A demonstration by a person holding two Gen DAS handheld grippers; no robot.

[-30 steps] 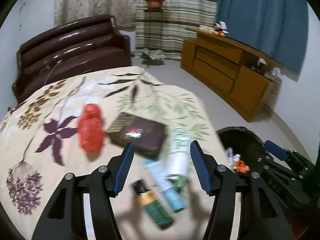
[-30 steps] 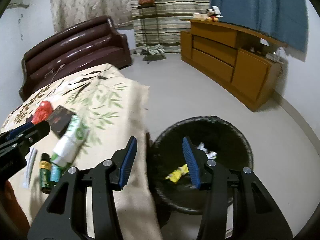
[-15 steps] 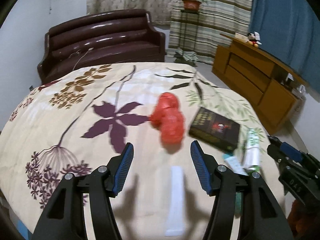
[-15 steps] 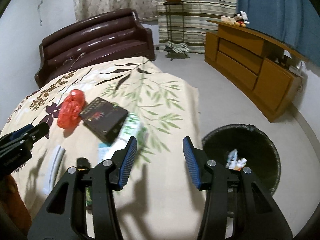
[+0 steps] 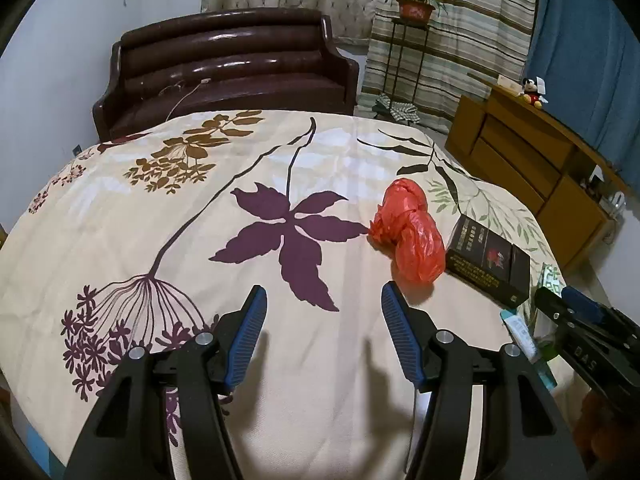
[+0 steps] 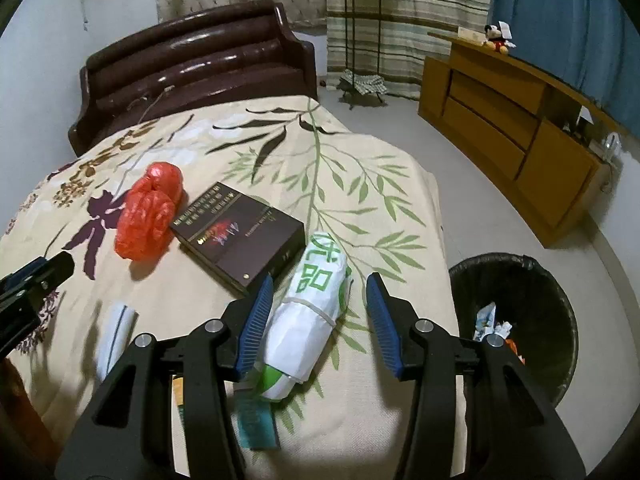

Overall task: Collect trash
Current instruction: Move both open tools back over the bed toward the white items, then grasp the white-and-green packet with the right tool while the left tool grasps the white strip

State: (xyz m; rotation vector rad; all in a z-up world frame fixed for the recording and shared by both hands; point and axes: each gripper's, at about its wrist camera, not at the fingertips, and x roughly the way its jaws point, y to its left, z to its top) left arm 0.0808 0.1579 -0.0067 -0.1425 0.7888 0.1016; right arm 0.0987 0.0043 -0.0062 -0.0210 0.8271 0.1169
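Both tools stand with their jaws apart and nothing clamped: my left tool [image 5: 322, 334] hangs over bare bedspread [image 5: 120, 220], and my right tool [image 6: 318, 312] straddles a white-and-green packet [image 6: 312, 320] without the pads touching it. Under my right tool a teal tube [image 6: 256, 420] is half covered by the packet and the near finger, and a bottle [image 6: 179, 394] beside it shows only a sliver, so I cannot read what it is. A pale strip [image 6: 116, 334] to the left is blurred. From the left camera the right tool [image 5: 560, 308] cuts in at the edge and hides most of the packet and tube. Both tools tilt down toward the bed. The red bag [image 6: 148, 210] lies on the bedspread just beside a dark box [image 6: 236, 236], ahead and to the right of my left tool. The bin [image 6: 516, 328] stands on the floor beside the bed, with scraps inside, partly hidden behind my right finger.
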